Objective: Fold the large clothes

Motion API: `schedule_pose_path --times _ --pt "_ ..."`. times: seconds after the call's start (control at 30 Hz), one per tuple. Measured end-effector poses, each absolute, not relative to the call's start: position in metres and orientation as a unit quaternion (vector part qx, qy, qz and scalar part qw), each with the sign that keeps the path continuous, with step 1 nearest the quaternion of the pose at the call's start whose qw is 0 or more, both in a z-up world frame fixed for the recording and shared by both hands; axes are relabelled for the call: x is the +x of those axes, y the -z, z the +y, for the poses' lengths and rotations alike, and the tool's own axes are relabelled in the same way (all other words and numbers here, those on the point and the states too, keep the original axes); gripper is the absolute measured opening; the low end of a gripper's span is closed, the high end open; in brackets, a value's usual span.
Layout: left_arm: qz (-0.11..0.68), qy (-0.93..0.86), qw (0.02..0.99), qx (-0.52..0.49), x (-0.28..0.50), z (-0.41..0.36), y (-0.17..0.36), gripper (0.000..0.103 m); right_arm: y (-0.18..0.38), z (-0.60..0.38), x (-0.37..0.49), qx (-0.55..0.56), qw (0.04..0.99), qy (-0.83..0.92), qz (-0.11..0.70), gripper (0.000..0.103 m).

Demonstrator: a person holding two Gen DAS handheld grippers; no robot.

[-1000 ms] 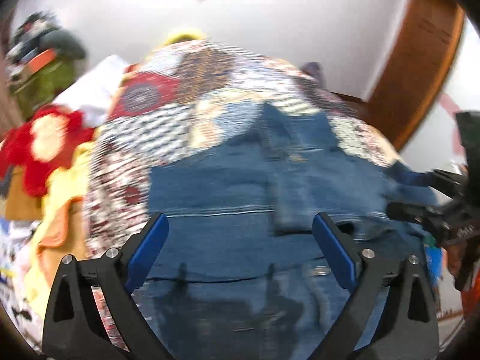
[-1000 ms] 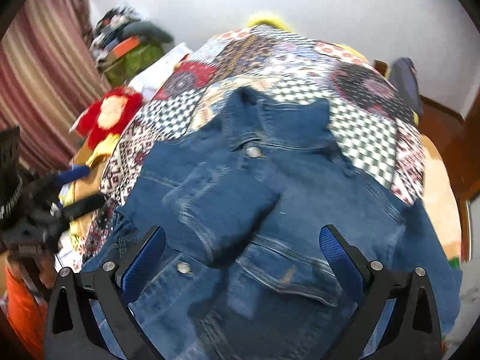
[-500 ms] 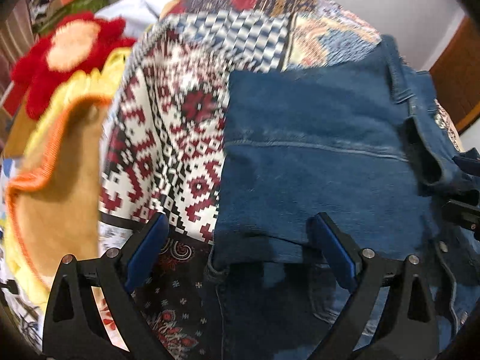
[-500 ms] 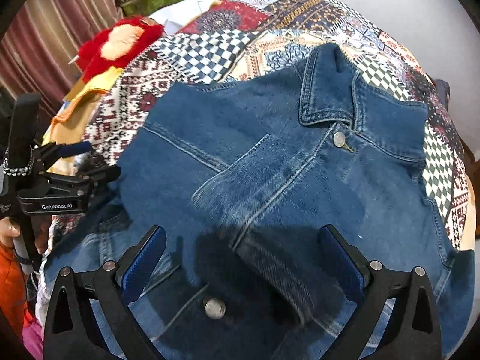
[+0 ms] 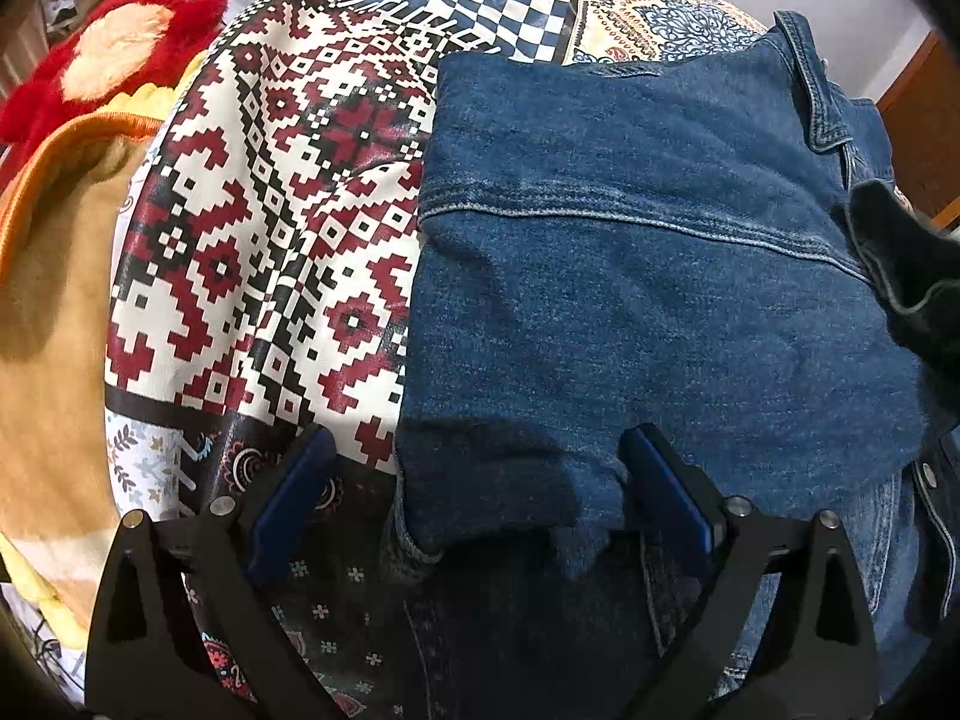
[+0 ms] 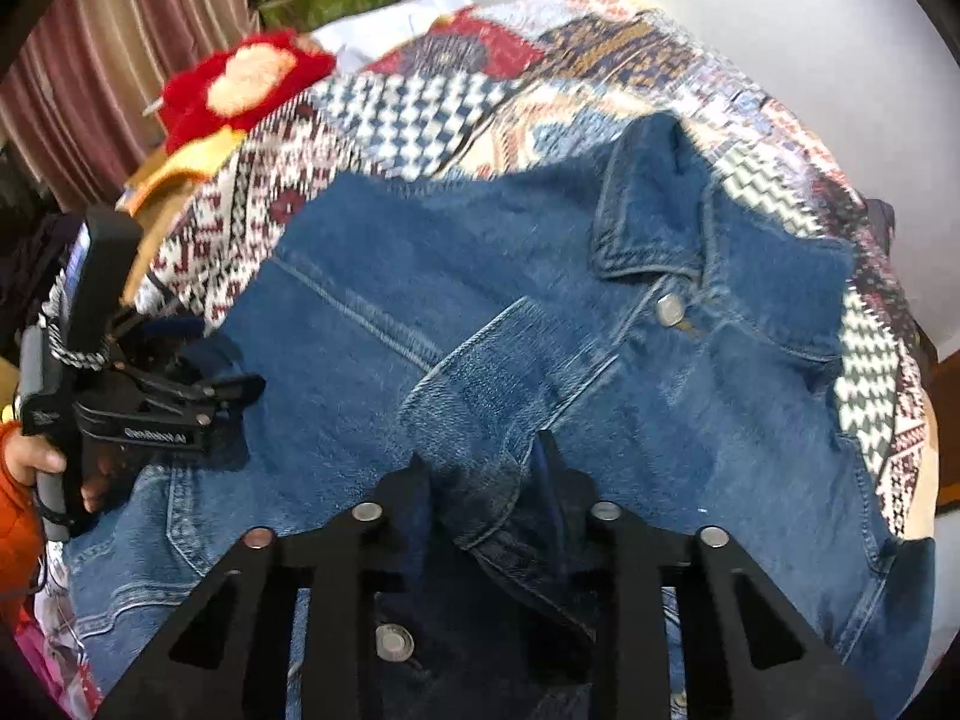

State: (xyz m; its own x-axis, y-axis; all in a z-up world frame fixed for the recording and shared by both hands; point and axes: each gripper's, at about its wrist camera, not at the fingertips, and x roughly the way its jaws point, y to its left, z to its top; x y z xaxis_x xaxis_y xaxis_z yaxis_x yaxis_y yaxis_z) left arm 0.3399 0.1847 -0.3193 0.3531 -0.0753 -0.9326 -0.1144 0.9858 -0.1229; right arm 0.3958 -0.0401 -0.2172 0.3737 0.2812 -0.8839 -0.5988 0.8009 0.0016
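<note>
Denim jacket lies front-up on patchwork quilt. Right tongs closing, pinching jacket's folded cuff; left tongs spread wide, straddling sleeve edge at jacket's side w/o gripping. Red plush beyond jacket.

The left tongs stand wide open over the folded edge of a denim jacket — the right pad presses into the cloth, the left hangs above a patterned bedspread. A red plush toy lies at the far left.
</note>
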Motion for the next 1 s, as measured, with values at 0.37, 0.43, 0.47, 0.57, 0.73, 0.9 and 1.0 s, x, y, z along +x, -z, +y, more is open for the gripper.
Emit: schedule_pose_path --times 0.37,0.43,0.47,0.57,0.73,0.9,1.0 --pt "0.542 -0.008 0.84 -0.041 0.332 0.157 0.261 0.097 0.167 -0.127 0.386 -0.103 0.857 -0.23 0.45 0.014" --pt "0.522 0.006 0.852 -0.04 0.333 0.142 0.237 0.097 0.168 -0.144 0.386 -0.09 0.859 -0.221 0.452 0.013" --pt "0.515 0.012 0.856 -0.039 0.333 0.136 0.23 0.097 0.169 -0.151 0.385 -0.085 0.859 -0.219 0.455 0.013" --pt "0.498 0.038 0.866 -0.033 0.336 0.109 0.208 0.097 0.174 -0.174 0.383 -0.075 0.862 -0.205 0.458 0.012" --pt "0.501 0.078 0.862 -0.013 0.345 0.062 0.208 0.097 0.195 -0.212 0.382 -0.058 0.858 -0.18 0.478 0.012" --pt "0.537 0.107 0.837 -0.004 0.354 0.023 0.238 0.097 0.222 -0.233 0.376 -0.097 0.848 -0.147 0.5 0.013" --pt "0.563 0.119 0.818 0.004 0.358 0.013 0.26 0.097 0.223 -0.24 0.371 -0.114 0.846 -0.138 0.501 0.013"
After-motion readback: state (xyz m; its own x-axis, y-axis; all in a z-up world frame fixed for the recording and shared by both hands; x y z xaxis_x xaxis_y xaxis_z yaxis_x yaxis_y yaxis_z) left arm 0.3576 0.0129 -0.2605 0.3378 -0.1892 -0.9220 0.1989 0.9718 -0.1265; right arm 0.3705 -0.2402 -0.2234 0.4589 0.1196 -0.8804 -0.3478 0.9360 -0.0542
